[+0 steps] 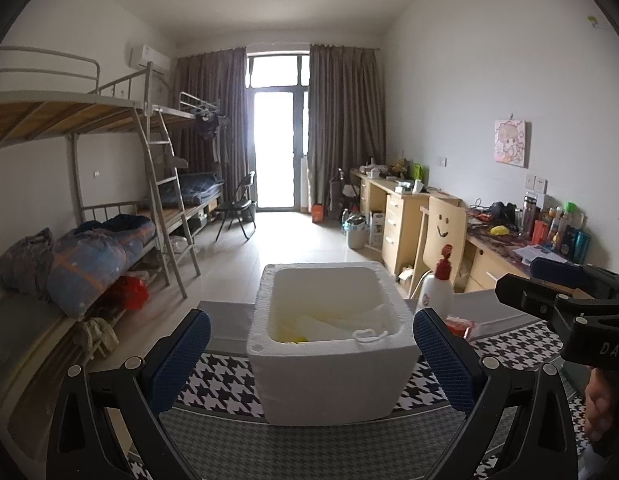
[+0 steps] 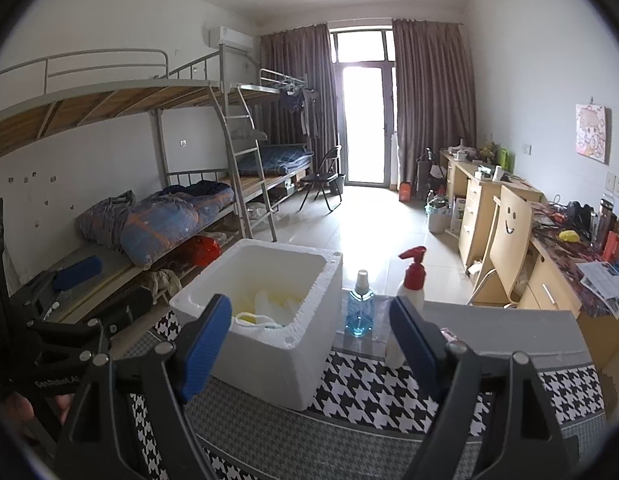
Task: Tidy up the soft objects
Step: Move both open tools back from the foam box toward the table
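Observation:
A white foam box point(image 1: 329, 376) stands on a houndstooth cloth point(image 1: 217, 384); it also shows in the right wrist view point(image 2: 269, 360). Inside lie white soft items, something yellow and a white mask point(image 1: 369, 336) hanging at the near rim point(image 2: 253, 320). My left gripper point(image 1: 309, 356) is open and empty, its blue pads either side of the box. My right gripper point(image 2: 309, 344) is open and empty, just before the box and to its right. The right gripper also shows at the right edge of the left wrist view point(image 1: 565, 308).
A blue liquid bottle point(image 2: 360, 308) and a white spray bottle with red top point(image 2: 409, 292) stand right of the box. A chair with a smiley face point(image 2: 505, 240) and cluttered desks point(image 2: 569, 264) are on the right. Bunk beds point(image 2: 149, 200) are on the left.

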